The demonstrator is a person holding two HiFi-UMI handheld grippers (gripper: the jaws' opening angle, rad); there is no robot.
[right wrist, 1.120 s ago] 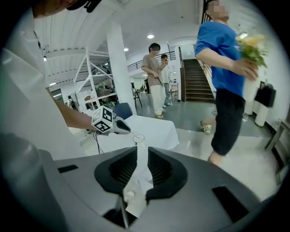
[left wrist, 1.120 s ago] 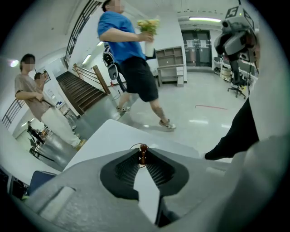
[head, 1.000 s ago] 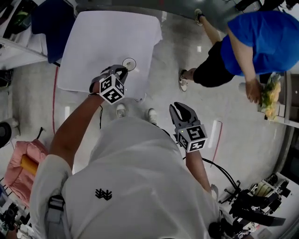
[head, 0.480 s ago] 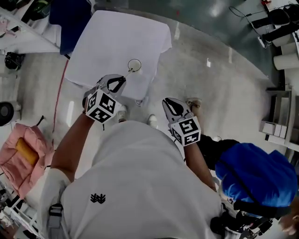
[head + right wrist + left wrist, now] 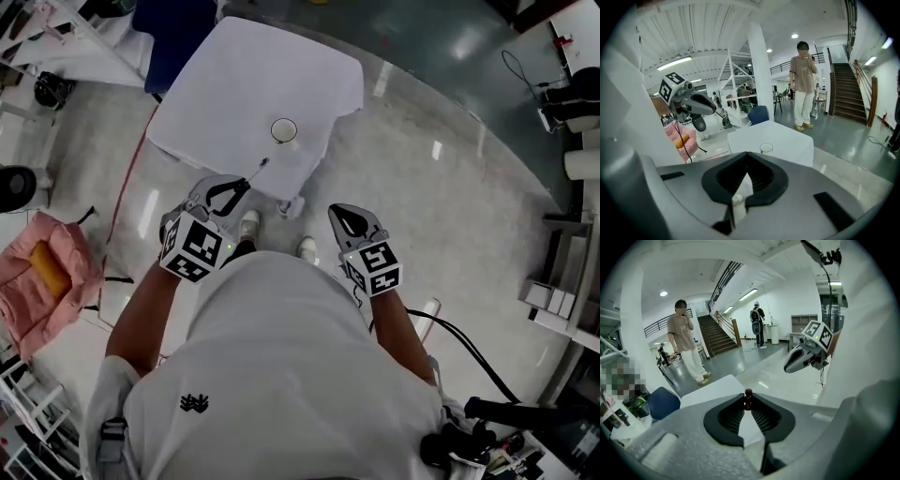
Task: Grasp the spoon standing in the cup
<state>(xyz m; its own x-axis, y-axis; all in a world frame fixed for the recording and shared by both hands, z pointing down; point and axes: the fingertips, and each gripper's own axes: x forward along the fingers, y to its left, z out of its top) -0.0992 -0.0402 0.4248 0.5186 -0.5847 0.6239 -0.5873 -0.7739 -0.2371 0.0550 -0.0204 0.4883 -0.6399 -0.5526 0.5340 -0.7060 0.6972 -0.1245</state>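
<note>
The spoon [image 5: 251,174] is a thin metal one. My left gripper [image 5: 239,187] is shut on its handle, and it points up and right toward the cup [image 5: 283,130]. It is clear of the cup, above the table's near edge. In the left gripper view only the spoon's dark end [image 5: 748,397] pokes out between the closed pads of my left gripper [image 5: 748,403]. The cup [image 5: 765,148] stands on the white-clothed table [image 5: 234,84]. My right gripper [image 5: 354,221] hangs over the floor to the right of the table, shut with nothing in it. In its own view, my right gripper [image 5: 747,158] has its pads meeting.
A blue chair [image 5: 173,23] stands behind the table. A pink cushion holding an orange thing [image 5: 42,272] lies at the left. A person in beige [image 5: 804,84] stands beyond the table. A black cable [image 5: 469,347] runs over the floor at the right.
My left gripper has drawn back from the cup toward my body, taking the spoon out with it. The view has moved away from the table, and the person in blue has left it.
</note>
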